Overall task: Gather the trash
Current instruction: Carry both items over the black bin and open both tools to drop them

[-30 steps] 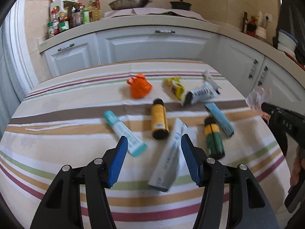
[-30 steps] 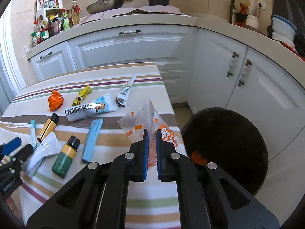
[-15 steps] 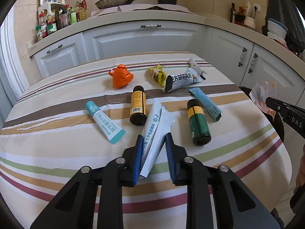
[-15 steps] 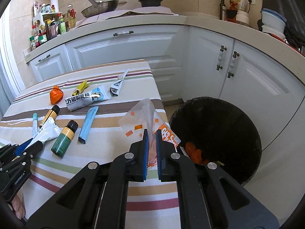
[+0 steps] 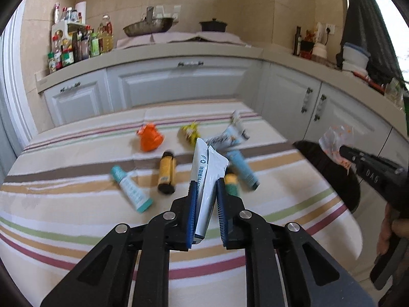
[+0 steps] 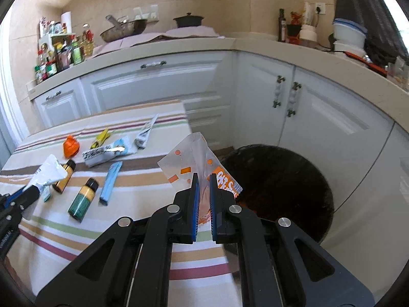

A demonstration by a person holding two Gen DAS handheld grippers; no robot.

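Right gripper [image 6: 203, 179] holds wrapper [image 6: 194, 163] at bin [image 6: 294, 158] rim.

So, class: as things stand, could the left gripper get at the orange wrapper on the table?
Probably not right away. The left gripper is shut on a white tube, so its jaws are full. The path to the orange wrapper looks open, past a yellow bottle, once the tube is dropped.
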